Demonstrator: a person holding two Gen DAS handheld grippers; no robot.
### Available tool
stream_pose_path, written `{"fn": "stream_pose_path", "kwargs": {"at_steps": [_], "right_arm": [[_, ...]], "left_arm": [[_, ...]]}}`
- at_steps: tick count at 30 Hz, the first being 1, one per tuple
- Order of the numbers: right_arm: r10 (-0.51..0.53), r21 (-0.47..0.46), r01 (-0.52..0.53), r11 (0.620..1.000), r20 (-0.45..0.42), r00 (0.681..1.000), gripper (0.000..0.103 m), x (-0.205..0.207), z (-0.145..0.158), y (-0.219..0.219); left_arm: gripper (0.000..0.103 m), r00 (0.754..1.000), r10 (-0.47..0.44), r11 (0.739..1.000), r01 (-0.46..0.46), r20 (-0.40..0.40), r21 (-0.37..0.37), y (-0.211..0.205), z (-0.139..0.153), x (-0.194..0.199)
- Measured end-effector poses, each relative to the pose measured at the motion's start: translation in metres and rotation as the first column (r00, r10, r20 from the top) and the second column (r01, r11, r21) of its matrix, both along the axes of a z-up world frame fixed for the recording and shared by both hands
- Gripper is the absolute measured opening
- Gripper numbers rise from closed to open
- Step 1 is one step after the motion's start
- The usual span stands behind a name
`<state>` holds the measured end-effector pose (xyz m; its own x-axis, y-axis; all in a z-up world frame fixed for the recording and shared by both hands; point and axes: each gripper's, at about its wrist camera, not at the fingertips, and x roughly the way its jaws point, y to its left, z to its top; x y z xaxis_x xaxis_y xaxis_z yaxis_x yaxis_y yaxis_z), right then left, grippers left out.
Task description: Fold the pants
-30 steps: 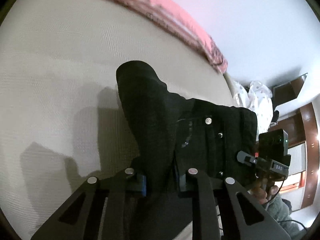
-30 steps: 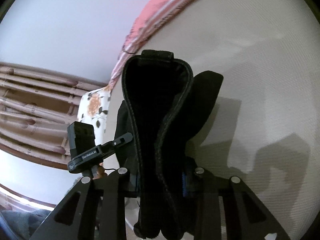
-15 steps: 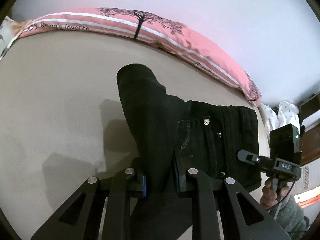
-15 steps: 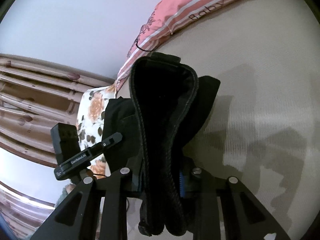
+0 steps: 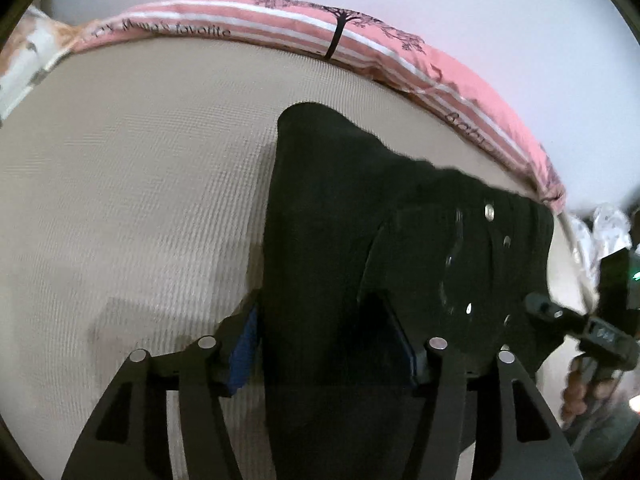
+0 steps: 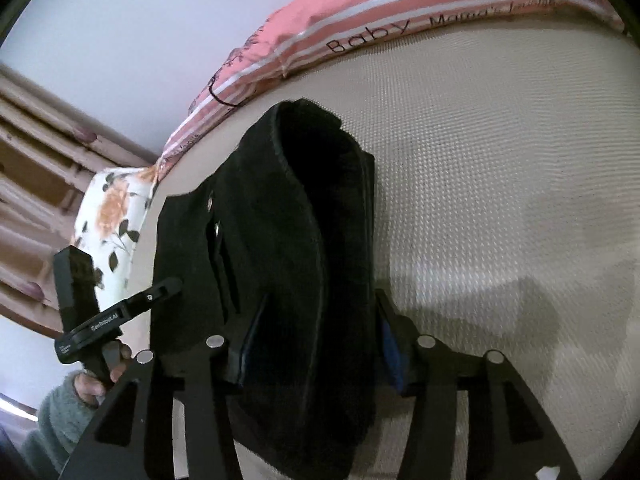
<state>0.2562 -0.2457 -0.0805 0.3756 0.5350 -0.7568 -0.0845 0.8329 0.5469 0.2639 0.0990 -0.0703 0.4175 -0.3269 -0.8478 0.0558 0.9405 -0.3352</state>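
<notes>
The black pants [image 5: 360, 248] hang bunched between both grippers above a beige bed [image 5: 140, 184]. My left gripper [image 5: 326, 344] has its jaws wide apart, with the cloth still lying between the blue pads. The metal buttons of the waistband [image 5: 489, 212] show to its right. In the right wrist view the pants [image 6: 280, 248] drape over my right gripper [image 6: 316, 344], whose jaws are also spread with the cloth between them. Each gripper shows in the other's view, the right one at the edge [image 5: 592, 332] and the left one held by a hand [image 6: 104, 312].
A pink striped pillow [image 5: 360, 36] with a tree print lies along the far edge of the bed, also in the right wrist view [image 6: 400, 20]. A floral pillow [image 6: 112, 216] sits at the left. Wooden slats [image 6: 32, 168] stand behind it. The beige bed [image 6: 500, 200] stretches to the right.
Both grippers' jaws have spread from a tight clamp on the pants to wide apart. Both views have tilted up, showing more of the pink pillow.
</notes>
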Motion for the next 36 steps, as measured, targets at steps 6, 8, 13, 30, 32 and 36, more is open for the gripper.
{"fn": "stream_pose_path", "kwargs": {"at_steps": [6,8,13,30,32,36], "right_arm": [[-0.065,-0.091,0.072,0.993,0.084,0.994,0.053,-0.046,0.022,-0.009],[-0.078,-0.171,0.098,0.980,0.124,0.989,0.053,-0.059,0.034,-0.002],[-0.060,-0.262,0.106,0.959,0.177,0.982,0.053,-0.090,0.051,0.013],[0.055,-0.359,0.032,0.933,0.229,0.972,0.063,-0.149,0.073,0.080],[0.057,-0.372,0.035,0.927,0.233,0.971,0.064,-0.151,0.076,0.084],[0.057,-0.393,0.044,0.918,0.242,0.969,0.068,-0.155,0.078,0.090]], "left_arm": [[0.064,0.998,0.024,0.986,-0.032,0.050,0.164,-0.007,0.009,-0.046],[0.064,0.996,0.043,0.971,-0.060,0.078,0.231,-0.010,0.017,-0.066],[0.065,0.989,0.068,0.938,-0.107,0.128,0.329,-0.013,0.031,-0.107],[0.073,0.985,0.091,0.917,-0.140,0.146,0.373,-0.009,0.053,-0.173],[0.073,0.985,0.100,0.920,-0.145,0.138,0.365,-0.007,0.052,-0.175],[0.073,0.988,0.081,0.922,-0.123,0.129,0.368,-0.012,0.049,-0.176]]}}
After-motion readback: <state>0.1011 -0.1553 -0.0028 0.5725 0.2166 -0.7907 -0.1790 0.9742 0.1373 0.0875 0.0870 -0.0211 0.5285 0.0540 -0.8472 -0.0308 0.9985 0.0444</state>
